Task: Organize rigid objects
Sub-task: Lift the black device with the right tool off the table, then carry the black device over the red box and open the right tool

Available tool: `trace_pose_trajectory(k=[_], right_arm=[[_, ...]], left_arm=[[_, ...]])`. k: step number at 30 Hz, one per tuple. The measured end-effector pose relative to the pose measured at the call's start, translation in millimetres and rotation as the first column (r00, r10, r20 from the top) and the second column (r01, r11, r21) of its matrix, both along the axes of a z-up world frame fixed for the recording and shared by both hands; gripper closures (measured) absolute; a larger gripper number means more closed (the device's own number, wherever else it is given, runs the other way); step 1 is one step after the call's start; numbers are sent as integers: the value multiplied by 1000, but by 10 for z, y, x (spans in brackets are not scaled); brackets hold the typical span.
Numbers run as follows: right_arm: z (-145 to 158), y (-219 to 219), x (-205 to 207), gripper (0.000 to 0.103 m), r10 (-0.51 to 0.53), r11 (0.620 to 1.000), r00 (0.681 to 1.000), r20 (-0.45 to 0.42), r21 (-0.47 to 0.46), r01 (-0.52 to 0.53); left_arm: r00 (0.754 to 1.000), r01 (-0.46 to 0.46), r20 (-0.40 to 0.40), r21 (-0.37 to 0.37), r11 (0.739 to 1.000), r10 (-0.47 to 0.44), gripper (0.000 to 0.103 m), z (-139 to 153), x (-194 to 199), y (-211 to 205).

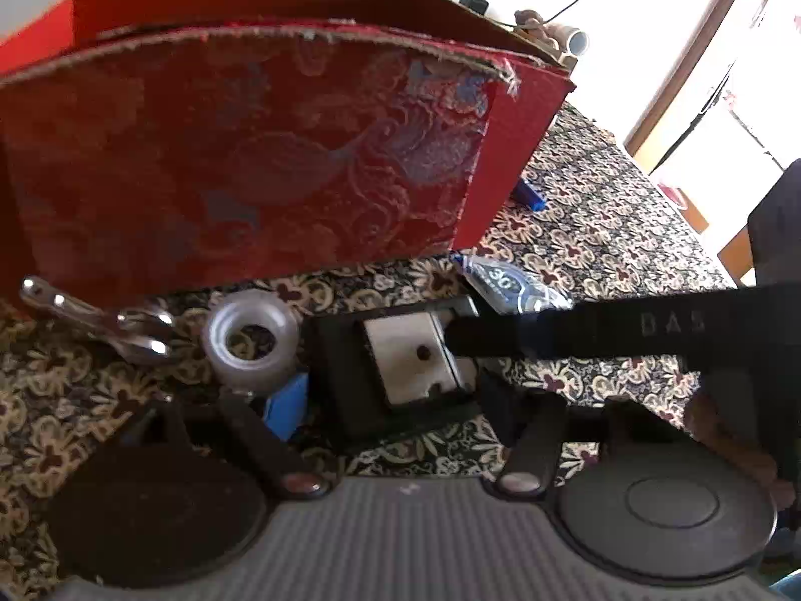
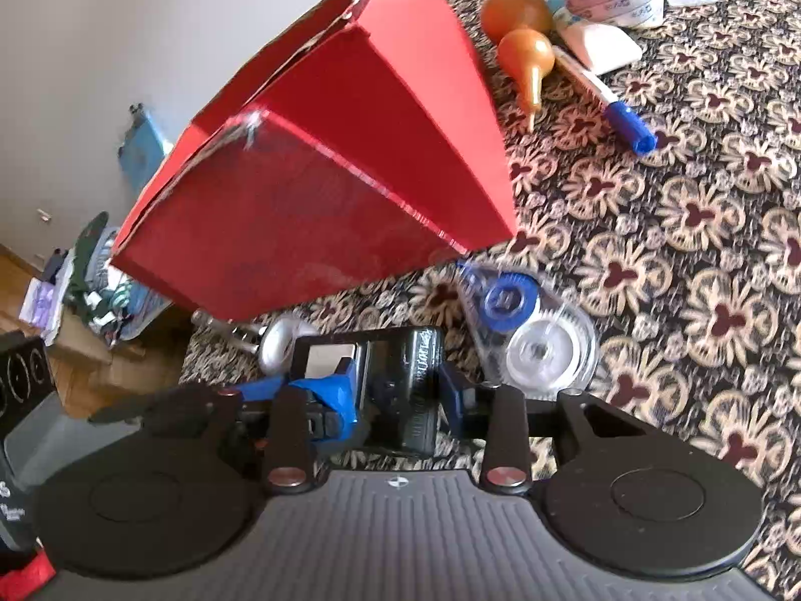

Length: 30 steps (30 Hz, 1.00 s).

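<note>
Clearly, the right gripper, clenched on the black device, risks bumping the red box directly ahead of it.

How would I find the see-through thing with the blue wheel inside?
Find the big red box on the flowery tablecloth. Just off its near corner lies a clear correction tape dispenser, beside the black object the right gripper holds. Only it shows blue and white gears inside.

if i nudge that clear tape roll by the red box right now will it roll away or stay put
The clear tape roll lies flat on its side, hole up, on the patterned cloth, so it will probably slide, not roll. It looks light and stiff. Metal scissors lie close beside it, so a push that way may bump them.
</note>
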State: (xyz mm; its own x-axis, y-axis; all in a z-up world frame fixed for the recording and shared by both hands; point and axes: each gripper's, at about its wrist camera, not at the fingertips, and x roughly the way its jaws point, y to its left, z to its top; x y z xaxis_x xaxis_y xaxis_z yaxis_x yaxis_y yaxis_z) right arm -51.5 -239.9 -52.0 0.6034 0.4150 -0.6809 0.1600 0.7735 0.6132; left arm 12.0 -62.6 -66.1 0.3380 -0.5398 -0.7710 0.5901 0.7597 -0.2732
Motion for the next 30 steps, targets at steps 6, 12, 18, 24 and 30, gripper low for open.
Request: trace_pose_trajectory(k=[6,12,18,24,30], right_arm=[[103,72,-121,90,12,1000,999,45,-25,-11],[210,117,-74,91,16,999,996,85,-47,-12],[568,173,-72,91,26,996,981,192,-93,-8],[1055,198,81,91,67,987,941,331,-161,-13],[1273,86,565,91,108,984,924,366,-172,-47]], left_arm=[[999,-8,41,15,1000,7,53,163,-144,92],[997,-30,70,-11,999,31,54,332,-134,178],[990,-43,130,-46,998,49,54,606,-184,216],[968,-54,234,-138,989,86,54,1150,-136,361],[933,-70,339,-161,985,122,54,1562,224,353]])
